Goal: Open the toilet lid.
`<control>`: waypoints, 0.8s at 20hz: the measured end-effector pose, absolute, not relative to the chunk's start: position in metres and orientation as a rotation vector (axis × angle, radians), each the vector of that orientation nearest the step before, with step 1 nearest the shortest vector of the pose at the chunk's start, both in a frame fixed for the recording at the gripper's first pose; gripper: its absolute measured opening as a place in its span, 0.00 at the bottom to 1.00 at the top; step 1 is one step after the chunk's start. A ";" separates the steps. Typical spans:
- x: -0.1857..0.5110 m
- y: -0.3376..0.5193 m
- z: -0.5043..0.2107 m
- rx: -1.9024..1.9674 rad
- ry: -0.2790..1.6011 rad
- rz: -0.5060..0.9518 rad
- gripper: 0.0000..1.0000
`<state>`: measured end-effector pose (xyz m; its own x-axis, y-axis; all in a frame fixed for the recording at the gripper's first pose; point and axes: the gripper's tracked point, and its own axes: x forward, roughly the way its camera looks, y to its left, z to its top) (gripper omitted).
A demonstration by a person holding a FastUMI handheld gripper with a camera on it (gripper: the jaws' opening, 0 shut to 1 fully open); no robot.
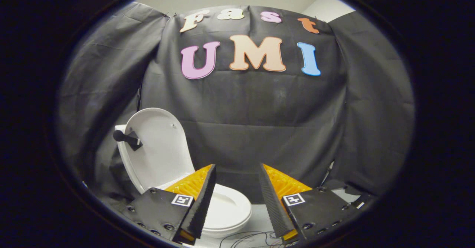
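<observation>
A white toilet (226, 212) stands below and ahead of my fingers, its seat ring lying flat. Its white lid (159, 147) stands upright, leaning back toward the black cloth wall, with a small black handle piece (128, 138) fixed on its left edge. My gripper (237, 173) hangs above the seat, apart from the toilet, with a wide gap between its two orange and black fingers (202, 199). Nothing is between them. The left finger overlaps the seat's left part.
Black cloth walls (259, 129) close the booth behind and on both sides of the toilet. Thin dark cables (248, 238) lie on the pale floor in front of the bowl. A dark object (334, 185) sits low at the right by the wall.
</observation>
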<state>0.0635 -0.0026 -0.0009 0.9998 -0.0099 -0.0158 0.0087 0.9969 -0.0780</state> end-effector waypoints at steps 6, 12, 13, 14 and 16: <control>0.047 -0.003 0.001 -0.089 0.011 -0.008 0.73; 0.032 -0.001 -0.002 -0.084 0.014 -0.001 0.74; 0.027 -0.002 0.003 -0.084 0.007 -0.001 0.74; 0.021 -0.002 0.004 -0.078 -0.001 0.005 0.74; 0.012 -0.001 0.003 -0.070 -0.001 0.010 0.74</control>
<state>0.0123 -0.0008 0.0034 1.0000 0.0099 0.0008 -0.0098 0.9975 -0.0704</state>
